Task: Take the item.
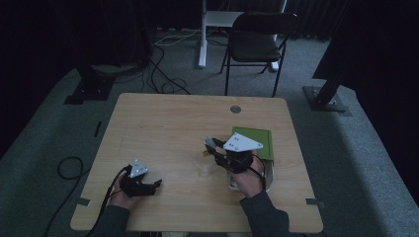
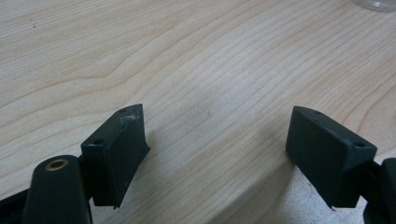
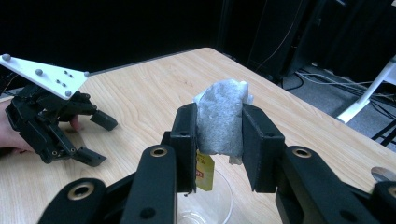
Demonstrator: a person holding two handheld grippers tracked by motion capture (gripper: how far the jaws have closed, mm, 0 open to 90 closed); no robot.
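**Tea bag poised over the glass**

Directly below the right gripper [image 3: 219, 140] stands a clear glass cup [image 3: 205, 205], and that vertical line is what the coming move turns on. The jaws are drawn narrow on a tea bag [image 3: 220, 121], pressing its soft, greyish paper pouch from both sides so that its long axis hangs roughly upright, top corner crumpled above the pads. A small yellow tag [image 3: 204, 171] dangles beneath the pouch, just above the cup's rim. Judging from this, the bag only needs to travel downward to go in; any sideways drift would put it on the rim or the tabletop instead.

From the high view, the right gripper [image 1: 213, 146] is held over the middle of the wooden table [image 1: 163, 123], with the glass [image 1: 202, 165] faintly visible below and beside it and a flat green box [image 1: 259, 140] lying near, at the table's right side. The right hand is plainly the nearer one to the cup.

The left gripper [image 1: 157, 183] rests well apart near the front left, its jaws spread wide with nothing between them; its own view looks along matte black, blocky pads [image 2: 119, 154] over pale, strongly grained wood. The cup is thin, smooth and transparent, likely light enough to tip if knocked.
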